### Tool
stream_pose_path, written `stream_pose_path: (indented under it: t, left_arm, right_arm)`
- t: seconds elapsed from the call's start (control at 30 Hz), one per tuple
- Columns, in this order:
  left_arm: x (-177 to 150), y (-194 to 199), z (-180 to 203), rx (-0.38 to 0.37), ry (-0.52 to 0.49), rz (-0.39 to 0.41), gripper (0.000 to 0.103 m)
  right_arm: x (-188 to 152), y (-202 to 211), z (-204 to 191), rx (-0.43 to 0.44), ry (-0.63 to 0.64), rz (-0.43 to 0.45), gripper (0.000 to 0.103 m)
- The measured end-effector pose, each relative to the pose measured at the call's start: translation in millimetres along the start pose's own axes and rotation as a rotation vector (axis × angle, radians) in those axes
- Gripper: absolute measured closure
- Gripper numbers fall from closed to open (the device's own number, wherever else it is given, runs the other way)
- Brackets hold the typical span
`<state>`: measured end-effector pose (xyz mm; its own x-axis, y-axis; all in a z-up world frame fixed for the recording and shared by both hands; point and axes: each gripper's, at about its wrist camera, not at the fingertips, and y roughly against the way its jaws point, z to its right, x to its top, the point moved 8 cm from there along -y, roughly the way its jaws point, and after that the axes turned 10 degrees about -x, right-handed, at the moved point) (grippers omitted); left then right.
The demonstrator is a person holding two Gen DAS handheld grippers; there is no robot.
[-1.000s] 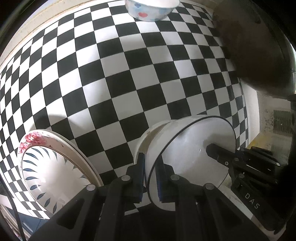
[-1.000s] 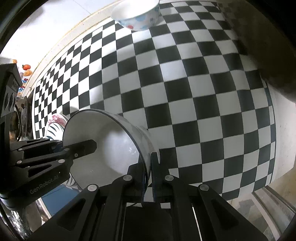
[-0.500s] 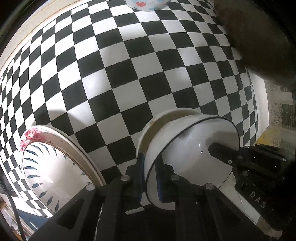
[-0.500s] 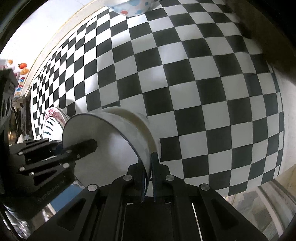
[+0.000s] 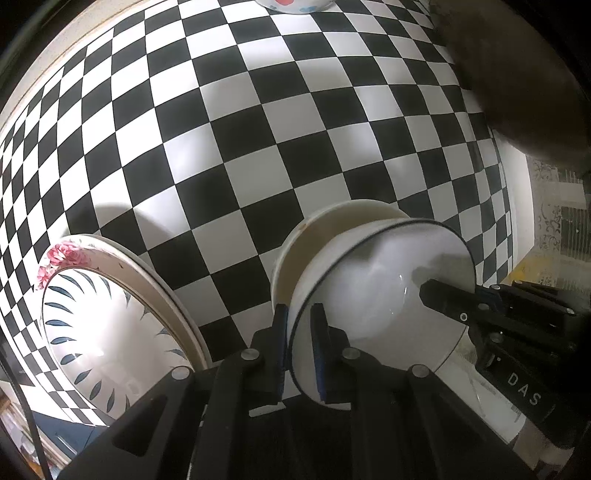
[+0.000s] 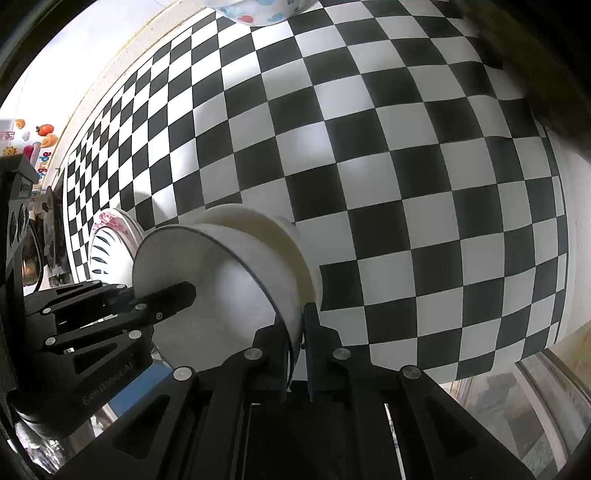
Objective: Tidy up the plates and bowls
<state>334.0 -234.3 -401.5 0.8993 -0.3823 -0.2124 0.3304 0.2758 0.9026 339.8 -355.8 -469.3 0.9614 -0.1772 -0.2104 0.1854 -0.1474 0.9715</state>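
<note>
Resting at left table edge: plate stack (image 5: 122,332), blue leaf-patterned plate on top, rose-rimmed one under it. Just right of stack, left gripper (image 5: 299,332) clamped on near-left rim of white bowl (image 5: 373,295) with thin dark rim line. Bowl nested in cream bowl (image 5: 332,229), both near front table edge. Right gripper (image 6: 297,339) clamped on same bowl's opposite rim. At far table edge, heart-patterned bowl (image 6: 258,11), well apart. Checkered tablecloth (image 5: 258,129) covers table.
</note>
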Motion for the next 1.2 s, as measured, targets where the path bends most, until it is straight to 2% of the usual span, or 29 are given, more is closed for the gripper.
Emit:
stream_pose_path:
  t: [0.2, 0.53, 0.63, 0.73, 0.8, 0.83, 0.9, 0.93, 0.97, 1.03, 1.13, 1.2]
  left_arm:
    - [-1, 3, -4, 0.033, -0.003, -0.005, 0.092]
    - [-4, 4, -3, 0.036, 0.002, 0.001, 0.092]
    - [-5, 16, -1, 0.026, 0.012, 0.028, 0.092]
    - [5, 43, 1, 0.041, 0.007, 0.103, 0.092]
    - [22, 66, 2, 0.052, 0.009, 0.175, 0.092]
    - [32, 76, 0, 0.057, 0.014, 0.213, 0.088]
    - [57, 93, -4, 0.052, 0.033, 0.283, 0.083]
    - [70, 98, -7, 0.041, 0.051, 0.302, 0.083]
    - [89, 102, -12, 0.013, 0.082, 0.321, 0.082]
    - [120, 106, -21, -0.028, 0.129, 0.332, 0.083]
    - [162, 108, -31, -0.091, 0.190, 0.345, 0.083]
    - [189, 107, -37, -0.123, 0.219, 0.346, 0.083]
  right_arm:
    - [-2, 2, 7, 0.001, -0.008, 0.000, 0.093]
    - [-2, 6, 9, 0.007, -0.001, 0.006, 0.093]
    - [-2, 10, 10, 0.016, -0.008, 0.004, 0.093]
    - [5, 25, 12, 0.026, -0.008, 0.029, 0.092]
    - [15, 42, 12, 0.040, -0.002, 0.056, 0.090]
    - [24, 54, 12, 0.043, 0.003, 0.087, 0.086]
    - [45, 75, 13, 0.032, 0.013, 0.159, 0.053]
    - [56, 84, 12, 0.029, 0.016, 0.194, 0.046]
    - [74, 97, 12, 0.022, 0.019, 0.244, 0.043]
    - [102, 112, 10, 0.001, 0.025, 0.289, 0.043]
    - [152, 127, 1, -0.018, 0.041, 0.315, 0.043]
    - [190, 130, -4, -0.061, 0.060, 0.336, 0.043]
